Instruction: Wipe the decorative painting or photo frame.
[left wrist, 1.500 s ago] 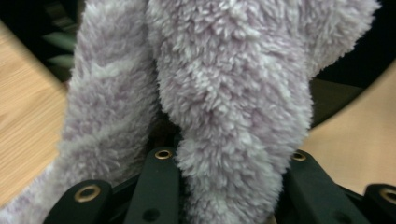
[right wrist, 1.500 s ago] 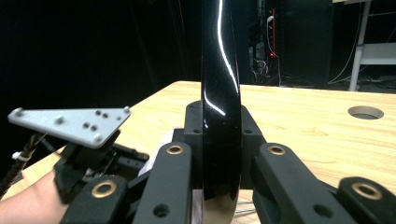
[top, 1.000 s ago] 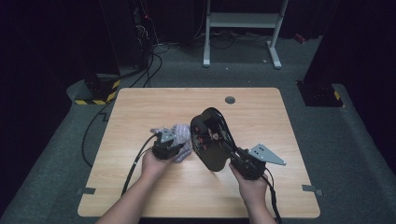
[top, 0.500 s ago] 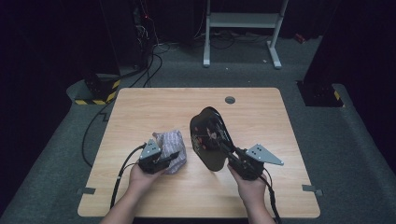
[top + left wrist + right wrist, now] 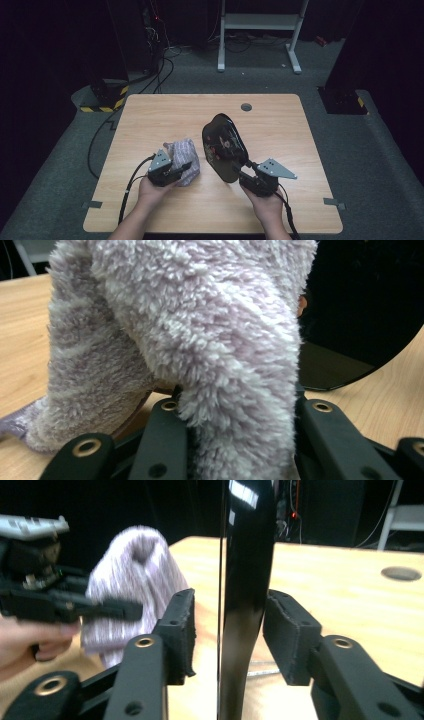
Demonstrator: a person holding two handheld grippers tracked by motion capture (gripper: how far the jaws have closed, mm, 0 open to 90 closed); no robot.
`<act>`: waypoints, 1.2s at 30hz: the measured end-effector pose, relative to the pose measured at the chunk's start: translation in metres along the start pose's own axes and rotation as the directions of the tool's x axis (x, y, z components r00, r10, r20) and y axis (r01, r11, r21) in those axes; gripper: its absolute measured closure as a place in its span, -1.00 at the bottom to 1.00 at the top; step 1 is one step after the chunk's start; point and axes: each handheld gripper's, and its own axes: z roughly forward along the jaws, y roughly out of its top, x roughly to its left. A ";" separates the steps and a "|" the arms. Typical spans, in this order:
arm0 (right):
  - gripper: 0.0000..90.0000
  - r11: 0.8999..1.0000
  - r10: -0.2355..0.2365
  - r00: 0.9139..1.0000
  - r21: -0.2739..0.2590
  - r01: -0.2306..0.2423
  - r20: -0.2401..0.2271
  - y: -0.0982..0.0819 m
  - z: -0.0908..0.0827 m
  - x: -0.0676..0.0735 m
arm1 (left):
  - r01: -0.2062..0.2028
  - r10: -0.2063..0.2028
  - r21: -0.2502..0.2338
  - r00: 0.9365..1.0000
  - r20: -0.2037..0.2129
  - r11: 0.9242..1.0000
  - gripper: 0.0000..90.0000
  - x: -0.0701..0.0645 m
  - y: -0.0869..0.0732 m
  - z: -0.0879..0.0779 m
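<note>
On the wooden worktop [image 5: 150,120] a person works with 2 hand-held grippers. The left gripper [image 5: 176,171] sits at the near left of the high view, its jaws clenched on a fluffy lilac cloth [image 5: 184,159]; in the left gripper view the cloth [image 5: 200,340] bulges up between the 2 black jaws, which press into its pile on either side. The cloth rests just beside a glossy black oval plate [image 5: 223,148], which stands on edge near the middle of the worktop, tilted, its reflective face turned up toward the high camera.

The right gripper [image 5: 245,175] is at the near lower edge of that plate. In the right gripper view the plate [image 5: 245,580] rises as a thin dark edge between the 2 padded jaws, with a gap on each side: the jaws have just been opening and stand released, the plate between them but not pinched. The left gripper [image 5: 45,600] and the cloth [image 5: 132,580] show farther off in that view, to the left.

A round grommet hole [image 5: 246,107] lies at the far edge of the worktop.
</note>
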 end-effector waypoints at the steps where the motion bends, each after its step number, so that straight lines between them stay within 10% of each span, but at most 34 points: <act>1: 0.19 1.000 0.001 1.000 0.005 -0.001 -0.004 -0.002 0.001 0.000 | 0.000 0.000 -0.005 1.000 0.001 1.000 0.51 0.001 0.001 -0.001; 14: 0.18 0.996 -0.006 1.000 0.095 0.003 0.031 -0.030 0.027 0.004 | -0.002 0.002 -0.024 1.000 0.015 1.000 0.51 -0.003 0.003 -0.002; 25: 0.76 0.999 -0.009 1.000 0.043 0.008 0.012 -0.026 0.040 -0.002 | -0.015 0.015 -0.010 1.000 0.008 1.000 0.50 -0.004 0.000 -0.002; 36: 0.80 0.998 -0.058 0.998 0.038 0.058 0.021 -0.017 0.039 0.006 | -0.015 0.015 -0.021 1.000 -0.005 1.000 0.50 -0.002 -0.001 -0.010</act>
